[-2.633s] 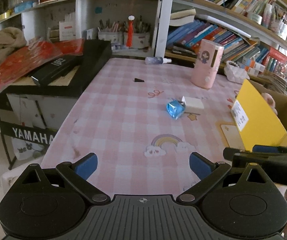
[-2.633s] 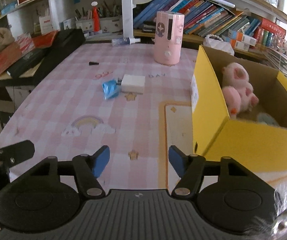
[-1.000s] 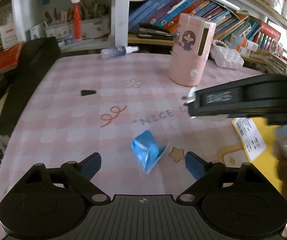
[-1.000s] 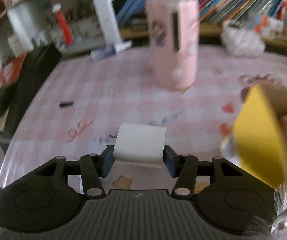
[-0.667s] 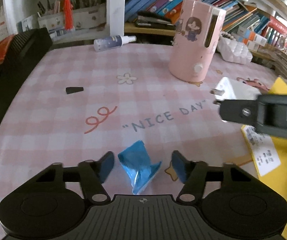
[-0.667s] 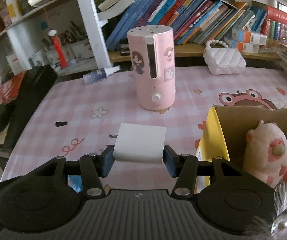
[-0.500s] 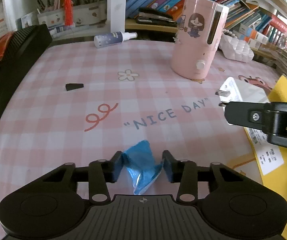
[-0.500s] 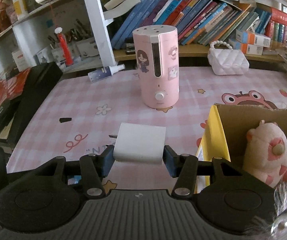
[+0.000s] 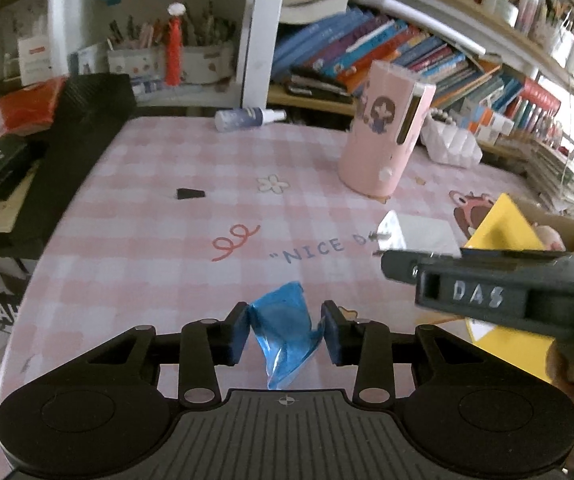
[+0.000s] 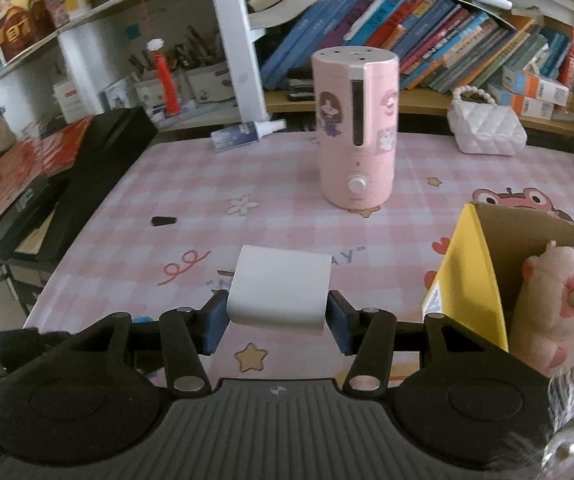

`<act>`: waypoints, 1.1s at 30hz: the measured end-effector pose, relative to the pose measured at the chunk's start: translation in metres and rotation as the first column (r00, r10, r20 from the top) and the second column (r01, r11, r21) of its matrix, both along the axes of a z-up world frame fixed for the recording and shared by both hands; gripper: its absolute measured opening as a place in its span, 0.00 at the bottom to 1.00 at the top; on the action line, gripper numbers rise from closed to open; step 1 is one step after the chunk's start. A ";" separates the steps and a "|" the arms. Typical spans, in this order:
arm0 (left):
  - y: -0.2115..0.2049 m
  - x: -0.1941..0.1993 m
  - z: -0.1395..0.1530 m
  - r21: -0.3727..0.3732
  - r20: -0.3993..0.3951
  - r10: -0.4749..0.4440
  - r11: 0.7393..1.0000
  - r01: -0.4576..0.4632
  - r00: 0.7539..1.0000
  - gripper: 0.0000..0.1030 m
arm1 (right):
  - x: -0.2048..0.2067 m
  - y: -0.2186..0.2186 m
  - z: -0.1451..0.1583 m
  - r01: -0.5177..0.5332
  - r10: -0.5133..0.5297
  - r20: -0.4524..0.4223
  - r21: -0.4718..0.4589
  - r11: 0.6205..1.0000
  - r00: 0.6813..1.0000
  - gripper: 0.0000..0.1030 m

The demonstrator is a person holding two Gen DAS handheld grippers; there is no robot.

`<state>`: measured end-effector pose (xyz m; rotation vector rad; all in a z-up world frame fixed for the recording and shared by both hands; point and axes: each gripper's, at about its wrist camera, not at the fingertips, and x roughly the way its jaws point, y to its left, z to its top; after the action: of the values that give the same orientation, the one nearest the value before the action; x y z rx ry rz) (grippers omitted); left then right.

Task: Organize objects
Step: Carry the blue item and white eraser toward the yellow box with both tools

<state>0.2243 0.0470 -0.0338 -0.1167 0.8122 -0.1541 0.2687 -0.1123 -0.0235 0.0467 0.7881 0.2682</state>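
Left tongs (image 9: 285, 330) pinched a crumpled blue wrapper (image 9: 285, 330) between their pads, above the pink checked surface (image 9: 159, 240). Right tongs (image 10: 279, 322) gripped a white charger block (image 10: 281, 290) by its sides, beside the yellow box (image 10: 471, 276) that held a pink plush toy (image 10: 555, 308). A pink humidifier (image 10: 357, 128) stood upright beyond.

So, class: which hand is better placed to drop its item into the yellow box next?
Probably right. The right gripper holds the white charger beside the yellow box; the left gripper and blue wrapper sit farther away.
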 end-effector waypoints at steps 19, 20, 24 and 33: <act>0.028 -0.093 0.016 -0.009 0.051 0.050 0.999 -0.049 0.997 0.36 | -0.084 0.024 0.002 -0.098 0.097 -0.015 -0.043 0.994 0.995 0.48; 0.029 -0.098 0.016 -0.011 0.053 0.049 0.999 -0.048 0.997 0.36 | -0.089 0.026 0.003 -0.101 0.100 -0.016 -0.045 0.994 0.995 0.48; 0.033 -0.120 0.018 -0.018 0.066 0.042 0.999 -0.041 0.997 0.35 | -0.112 0.028 0.003 -0.097 0.096 -0.020 -0.046 0.994 0.995 0.48; 0.040 -0.174 0.024 -0.029 0.084 0.037 0.999 -0.035 0.996 0.35 | -0.167 0.031 0.006 -0.083 0.082 -0.022 -0.034 0.996 0.996 0.48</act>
<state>0.0502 0.0872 -0.0099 -0.1493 0.7237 -0.1354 0.1013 -0.0811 -0.0179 -0.0156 0.8157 0.3330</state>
